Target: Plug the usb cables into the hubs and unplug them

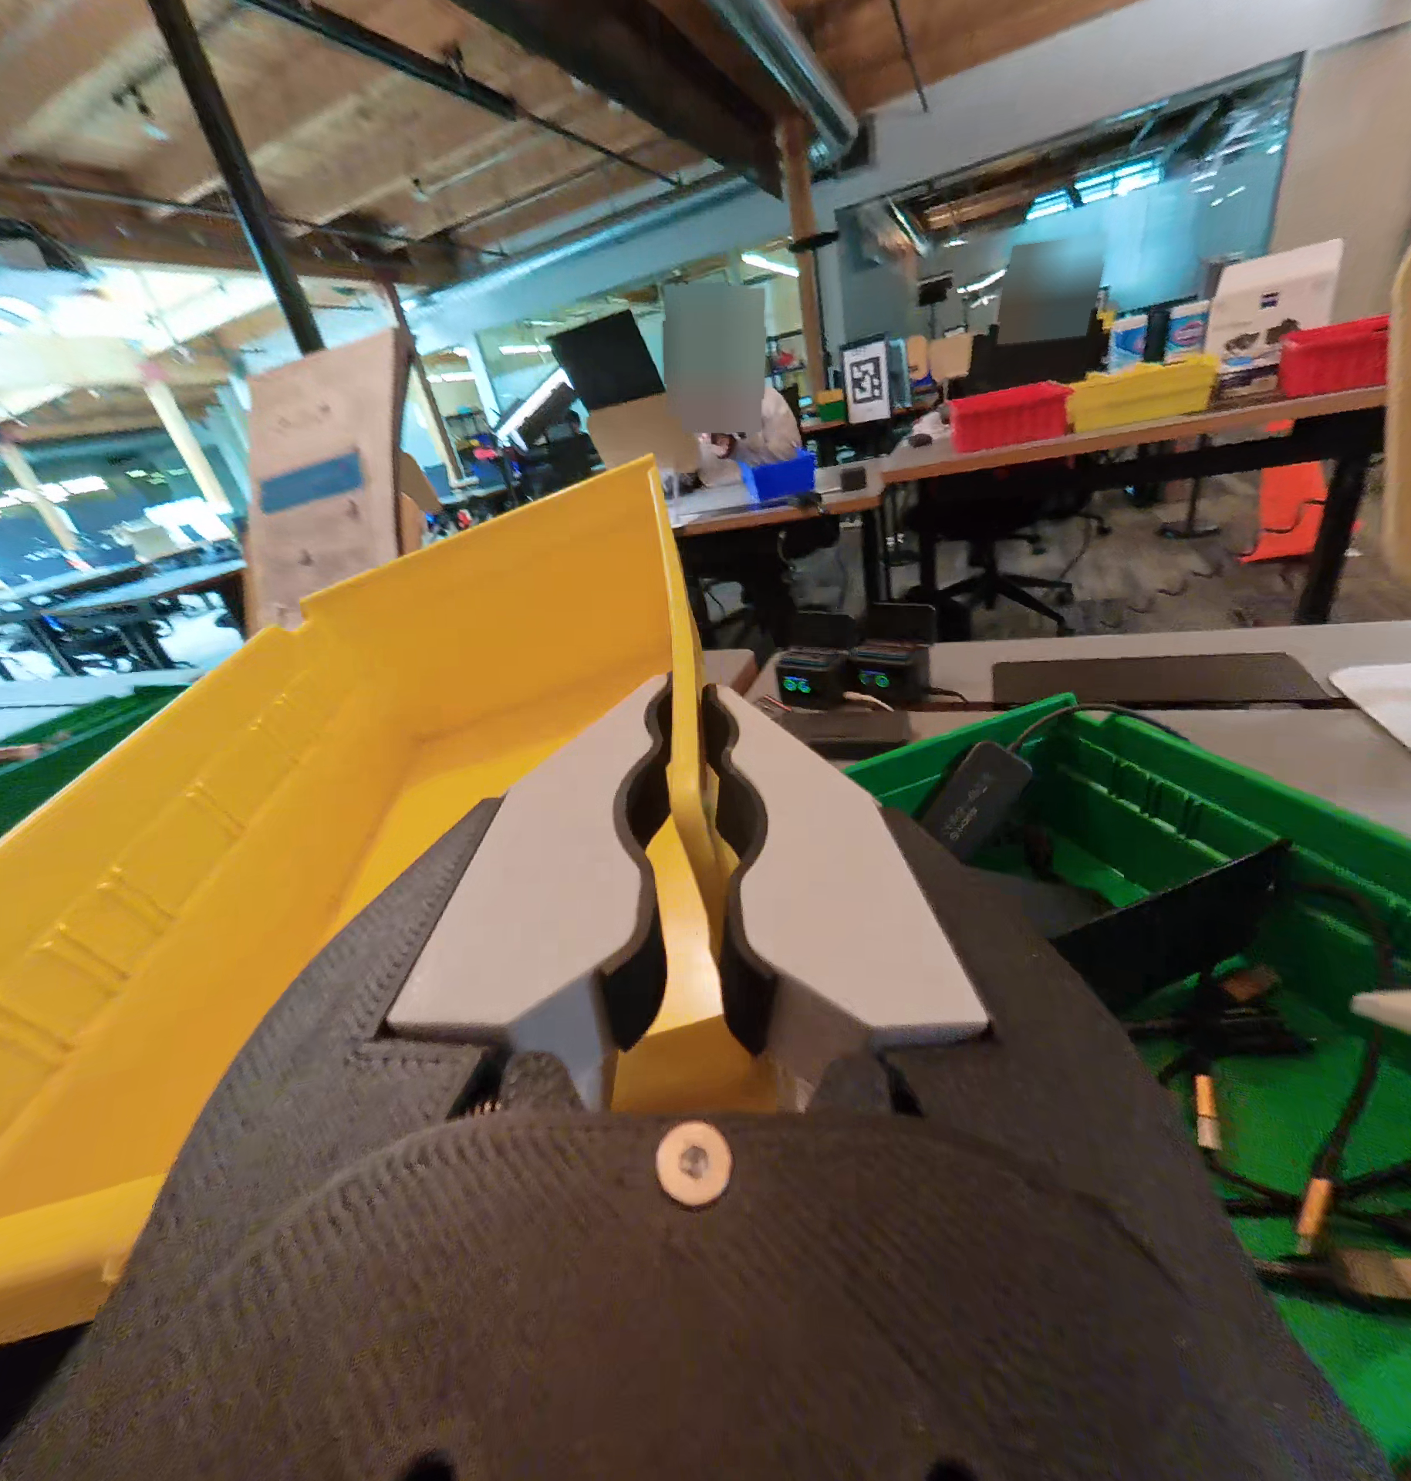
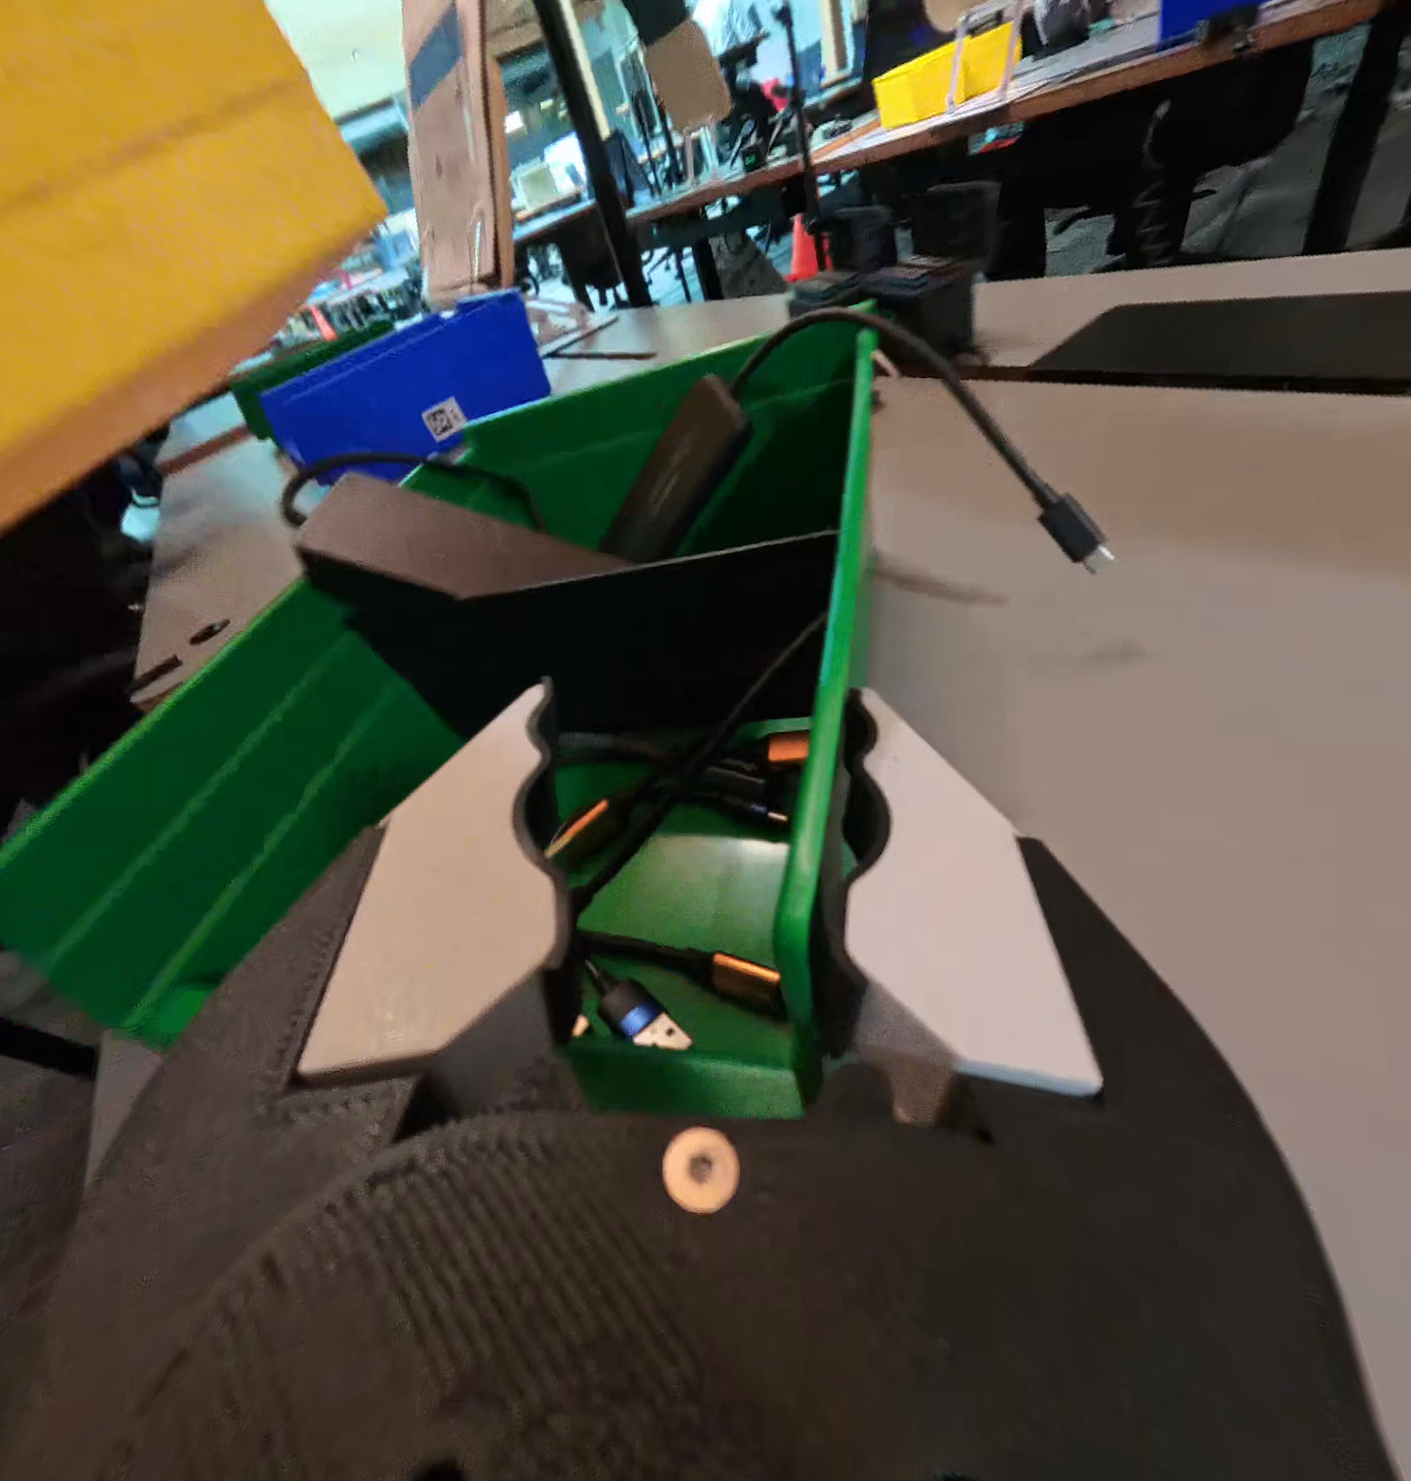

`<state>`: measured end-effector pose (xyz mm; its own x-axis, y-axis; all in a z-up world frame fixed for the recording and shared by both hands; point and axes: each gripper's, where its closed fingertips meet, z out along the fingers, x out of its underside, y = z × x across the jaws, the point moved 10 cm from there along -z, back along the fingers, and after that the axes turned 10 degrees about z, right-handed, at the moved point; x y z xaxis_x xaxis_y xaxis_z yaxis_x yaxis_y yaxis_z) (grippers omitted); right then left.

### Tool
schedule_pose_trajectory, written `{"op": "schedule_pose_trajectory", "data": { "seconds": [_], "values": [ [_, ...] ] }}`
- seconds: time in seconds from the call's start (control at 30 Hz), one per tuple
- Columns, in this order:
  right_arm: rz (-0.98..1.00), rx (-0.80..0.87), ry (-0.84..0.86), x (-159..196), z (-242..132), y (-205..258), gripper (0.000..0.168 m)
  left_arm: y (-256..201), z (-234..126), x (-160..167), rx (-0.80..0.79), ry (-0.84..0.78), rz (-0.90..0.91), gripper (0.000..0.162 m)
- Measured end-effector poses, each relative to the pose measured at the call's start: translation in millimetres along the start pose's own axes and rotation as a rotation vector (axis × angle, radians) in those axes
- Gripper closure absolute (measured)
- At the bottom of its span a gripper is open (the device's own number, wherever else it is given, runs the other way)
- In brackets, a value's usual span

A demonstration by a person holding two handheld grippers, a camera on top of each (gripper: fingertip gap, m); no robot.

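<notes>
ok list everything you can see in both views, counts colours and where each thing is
yellow bin: one, yellow, lifted and tilted, wall pinched by the left gripper
green bin: one, green, on the grey table, right wall between the right gripper's fingers
divider: one, black, across the green bin
hubs: two, black, one propped behind the divider, one resting on the bin's left rim
usb cables: several, black with orange or blue plugs, near compartment
blue bin: one, blue, behind the green bin
left gripper: shut
right gripper: open
</notes>
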<state>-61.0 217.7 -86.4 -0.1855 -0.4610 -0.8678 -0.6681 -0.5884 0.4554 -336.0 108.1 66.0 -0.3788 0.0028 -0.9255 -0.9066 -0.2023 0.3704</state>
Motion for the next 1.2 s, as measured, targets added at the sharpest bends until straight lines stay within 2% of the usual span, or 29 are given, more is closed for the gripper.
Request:
{"op": "schedule_pose_trajectory", "data": {
  "seconds": [0.17, 0.3, 0.37, 0.43, 0.6, 0.63, 0.7, 0.77, 0.83, 0.97, 1.03, 1.1, 1.17, 1.2],
  "values": [
    [-0.058, -0.159, 0.078, 21.1, 47.8, 65.4, 0.068, 17.3, -9.3, -10.6, 0.015, -0.005, 0.003, 0.161],
    [-0.058, -0.296, 0.186, 30.3, 71.2, 94.2, 0.077, 23.8, -12.6, -13.1, 0.042, -0.020, -0.061, 0.161],
    [-0.117, -0.361, 0.211, 30.6, 64.2, 101.3, 0.078, 22.4, -15.3, -16.0, 0.061, -0.035, -0.077, 0.161],
    [-0.212, -0.400, 0.185, 26.6, 44.3, 100.2, 0.088, 16.9, -18.3, -21.6, 0.087, -0.053, -0.078, 0.161],
    [-0.363, -0.386, 0.210, 17.0, -45.6, 58.4, 0.089, -16.7, -35.8, -53.7, 0.228, -0.120, -0.057, 0.161],
    [-0.350, -0.376, 0.261, 18.0, -69.7, 47.2, 0.088, -27.1, -41.4, -62.1, 0.272, -0.140, -0.054, 0.161],
    [-0.238, -0.482, 0.412, 22.5, -127.0, 36.3, 0.091, -53.2, -54.0, -78.0, 0.377, -0.181, -0.045, 0.161],
    [-0.171, -0.530, 0.437, 24.8, -186.0, 26.9, 0.096, -86.0, -67.0, -89.2, 0.499, -0.222, -0.033, 0.161],
    [-0.222, -0.438, 0.355, 25.8, -236.7, 8.9, 0.100, -124.4, -79.1, -93.3, 0.632, -0.281, -0.047, 0.160],
    [-0.356, -0.039, 0.143, 10.9, -324.5, -42.1, 0.133, -209.2, -104.2, -89.5, 0.903, -0.373, -0.197, 0.160],
    [-0.322, 0.116, 0.060, 1.5, -361.3, -62.8, 0.145, -252.4, -114.9, -84.7, 0.999, -0.357, -0.264, 0.159],
    [-0.228, 0.214, -0.040, -3.0, -390.0, -79.4, 0.146, -298.4, -126.1, -76.4, 1.078, -0.322, -0.295, 0.159],
    [-0.113, 0.311, -0.206, -10.2, -416.0, -90.4, 0.146, -342.5, -137.3, -70.2, 1.129, -0.293, -0.244, 0.159],
    [-0.053, 0.332, -0.310, -15.5, -428.7, -92.1, 0.152, -363.3, -141.9, -68.1, 1.150, -0.284, -0.208, 0.159]
  ]
}}
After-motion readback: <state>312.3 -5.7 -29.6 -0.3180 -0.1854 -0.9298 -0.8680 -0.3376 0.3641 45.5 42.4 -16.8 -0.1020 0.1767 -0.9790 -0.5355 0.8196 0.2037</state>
